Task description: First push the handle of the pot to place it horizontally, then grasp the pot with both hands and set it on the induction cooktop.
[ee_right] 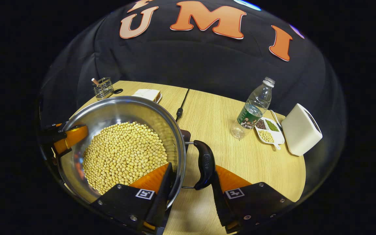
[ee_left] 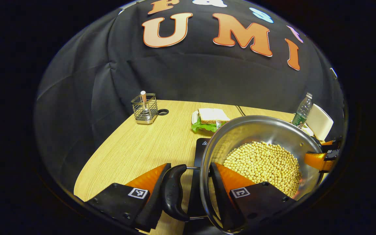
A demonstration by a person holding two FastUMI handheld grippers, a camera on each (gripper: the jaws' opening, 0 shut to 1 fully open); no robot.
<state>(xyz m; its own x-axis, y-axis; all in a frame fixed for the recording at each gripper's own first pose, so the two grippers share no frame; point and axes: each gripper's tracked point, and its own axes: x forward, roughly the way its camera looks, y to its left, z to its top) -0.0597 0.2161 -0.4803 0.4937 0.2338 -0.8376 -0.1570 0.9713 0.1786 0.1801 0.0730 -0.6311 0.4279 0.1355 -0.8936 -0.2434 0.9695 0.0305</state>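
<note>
A steel pot (ee_left: pixel 259 130) (ee_right: pixel 119 107) full of pale yellow beans sits over a black induction cooktop (ee_left: pixel 201 147) (ee_right: pixel 186 134), which it mostly hides. Whether the pot rests on it or hangs above it I cannot tell. My left gripper (ee_left: pixel 190 166) clamps the pot's black left handle (ee_left: pixel 173 191) and rim, one finger outside the handle and the other inside the pot. My right gripper (ee_right: pixel 193 166) holds the right handle (ee_right: pixel 206 164) and rim the same way. Each gripper shows across the pot in the other's view (ee_left: pixel 318 160) (ee_right: pixel 67 137).
On the wooden table (ee_left: pixel 132 150) (ee_right: pixel 240 156) stand a wire utensil holder (ee_left: pixel 145 109) (ee_right: pixel 103 87), a sandwich on a plate (ee_left: pixel 211 119) (ee_right: pixel 147 94), a water bottle (ee_left: pixel 303 111) (ee_right: pixel 255 109), a white box (ee_left: pixel 319 122) (ee_right: pixel 300 129) and a divided dish of beans (ee_right: pixel 268 130). A black cable (ee_right: pixel 180 109) runs back from the cooktop.
</note>
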